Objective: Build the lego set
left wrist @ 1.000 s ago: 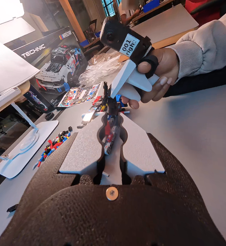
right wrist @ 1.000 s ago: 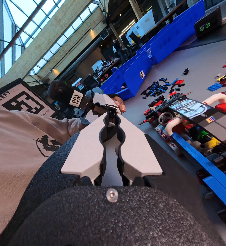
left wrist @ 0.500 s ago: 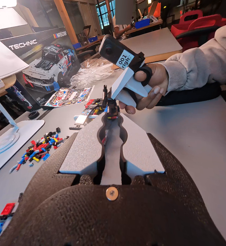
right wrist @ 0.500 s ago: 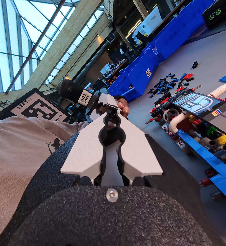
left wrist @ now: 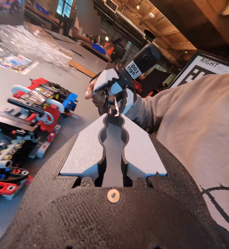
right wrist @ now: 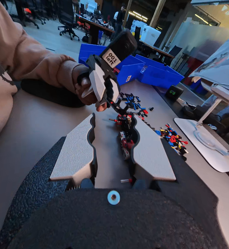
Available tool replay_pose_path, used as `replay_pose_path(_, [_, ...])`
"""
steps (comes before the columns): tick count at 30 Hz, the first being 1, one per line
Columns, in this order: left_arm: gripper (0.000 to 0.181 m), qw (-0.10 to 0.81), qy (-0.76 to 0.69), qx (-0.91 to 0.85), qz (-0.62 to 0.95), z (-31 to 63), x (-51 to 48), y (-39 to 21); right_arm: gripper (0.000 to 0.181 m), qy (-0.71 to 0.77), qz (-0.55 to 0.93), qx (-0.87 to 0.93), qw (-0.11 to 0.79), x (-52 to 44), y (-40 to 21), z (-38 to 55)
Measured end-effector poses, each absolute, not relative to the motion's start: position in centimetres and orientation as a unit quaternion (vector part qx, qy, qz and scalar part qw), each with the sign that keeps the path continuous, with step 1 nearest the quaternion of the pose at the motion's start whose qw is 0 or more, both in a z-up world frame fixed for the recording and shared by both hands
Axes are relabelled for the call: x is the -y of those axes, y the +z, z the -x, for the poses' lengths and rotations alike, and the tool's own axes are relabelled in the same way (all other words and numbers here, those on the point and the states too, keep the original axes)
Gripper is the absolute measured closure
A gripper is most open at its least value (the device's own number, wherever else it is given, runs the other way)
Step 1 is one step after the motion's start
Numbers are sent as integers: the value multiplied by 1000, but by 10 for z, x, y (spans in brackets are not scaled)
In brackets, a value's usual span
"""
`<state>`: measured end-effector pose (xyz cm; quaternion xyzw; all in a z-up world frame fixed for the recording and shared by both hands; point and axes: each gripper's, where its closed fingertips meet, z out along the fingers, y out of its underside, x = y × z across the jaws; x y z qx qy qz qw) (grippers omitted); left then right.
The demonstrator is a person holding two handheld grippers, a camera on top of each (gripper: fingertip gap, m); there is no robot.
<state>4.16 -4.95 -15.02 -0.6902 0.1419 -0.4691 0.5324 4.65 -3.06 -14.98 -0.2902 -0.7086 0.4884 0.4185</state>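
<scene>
— Well, what is each gripper doing?

— Seen from its own wrist view, the left gripper (left wrist: 112, 115) sits at the centre of the frame, its grey fingers (left wrist: 87, 148) drawn close and pinching a small black lego sub-assembly (left wrist: 111, 106) at the tips. That piece sticks up toward the right gripper (left wrist: 108, 87), which appears farther off, upper centre, held in a hand (left wrist: 92, 91).

— And the right one, in its own view?

— The right gripper (right wrist: 113, 115) has its fingers (right wrist: 77, 150) spread wide with nothing between them. Through the gap you see the grey table (right wrist: 43, 128) and part of the lego car (right wrist: 126, 140) lying on it.

— Where is the lego car in the left wrist view?

— At the left edge, resting on the table: a partly built lego car (left wrist: 30, 114) with red, blue, black and white parts and a small white steering wheel (left wrist: 46, 118).

— Anything else?

— In the right wrist view, a pile of loose pieces (right wrist: 171, 138) lies at the right centre, just beside a white stand base (right wrist: 205, 152). Another scatter of blue and black pieces (right wrist: 131, 101) lies higher up, with blue bins (right wrist: 151, 75) behind it. In the left wrist view, a sticker sheet (left wrist: 11, 62) and crumpled clear bags (left wrist: 34, 44) sit in the blurred upper left.
</scene>
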Motion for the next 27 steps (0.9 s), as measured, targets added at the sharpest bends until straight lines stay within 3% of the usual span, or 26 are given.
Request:
replay_pose_path(8, [169, 433, -565, -135, 689, -61, 63, -160, 157, 458, 235, 737, 439, 49, -152, -53])
replay_pose_path(17, [169, 377, -603, -147, 687, -71, 74, -164, 157, 452, 210, 751, 433, 58, -152, -60])
replay_pose_path(27, [169, 398, -618, -98, 671, -56, 64, -157, 163, 488, 266, 729, 399, 48, -157, -53])
